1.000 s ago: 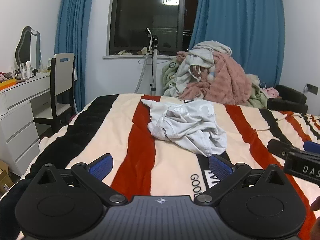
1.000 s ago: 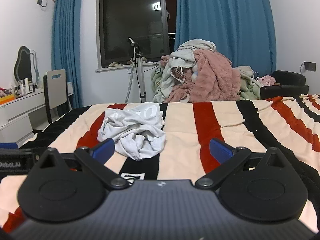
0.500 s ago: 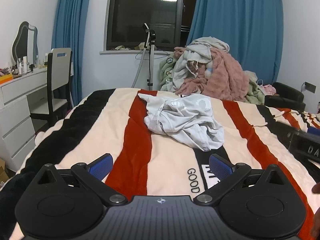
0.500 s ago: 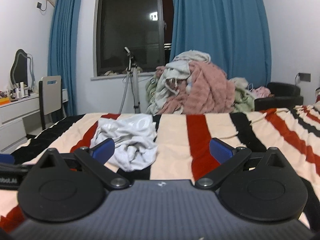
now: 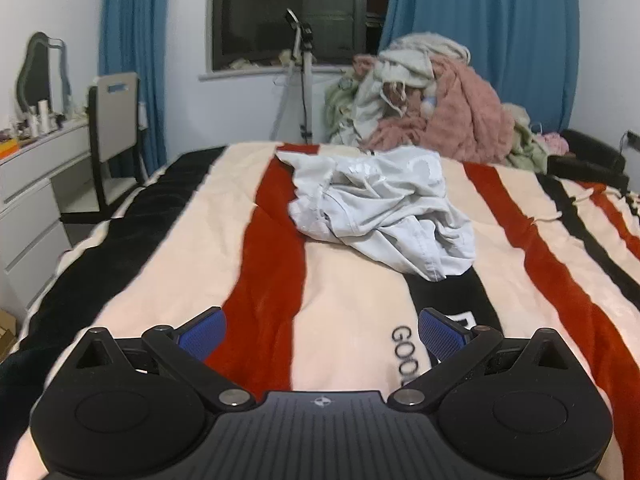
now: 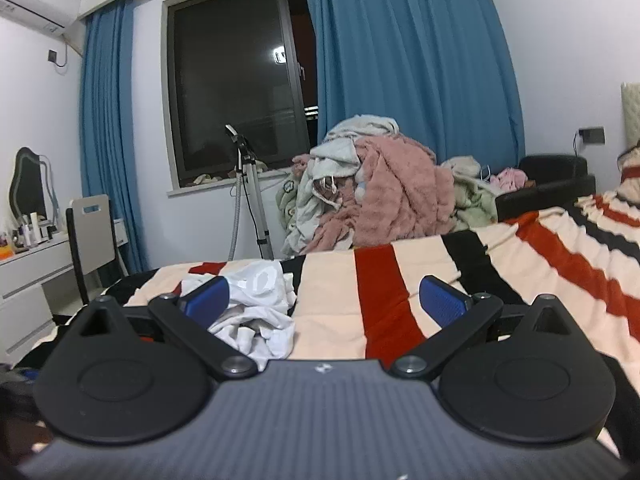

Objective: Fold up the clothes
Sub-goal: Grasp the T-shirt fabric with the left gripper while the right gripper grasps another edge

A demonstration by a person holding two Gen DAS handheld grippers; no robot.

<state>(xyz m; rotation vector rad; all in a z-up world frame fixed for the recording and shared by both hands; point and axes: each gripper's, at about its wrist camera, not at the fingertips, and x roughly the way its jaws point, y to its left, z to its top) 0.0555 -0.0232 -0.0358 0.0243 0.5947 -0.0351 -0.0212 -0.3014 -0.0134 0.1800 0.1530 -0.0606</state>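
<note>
Bed (image 5: 352,304) with striped blanket (cream, red, black) fills the lower field in both views. Beyond its far edge: blue curtains (image 6: 408,92) flanking a dark window (image 6: 236,96), then a heap of pink and pale laundry (image 5: 436,108), a tripod stand (image 5: 302,80) and a chair (image 5: 116,124) by a white dresser (image 5: 32,200). Right wrist view alone shows the wall air conditioner (image 6: 36,0) and a black armchair (image 6: 548,180); left wrist view alone shows the "GOO" lettering (image 5: 404,344) on the blanket. Crumpled white garment (image 5: 380,208) lies mid-bed, unfolded, nothing between it and either tool. Left gripper (image 5: 320,332): fingers wide apart, empty, garment ahead and slightly right, well apart. Right gripper (image 6: 324,300): fingers wide apart, empty; garment (image 6: 256,308) sits low-left, partly behind the left blue pad (image 6: 206,298); contact cannot be determined.
</note>
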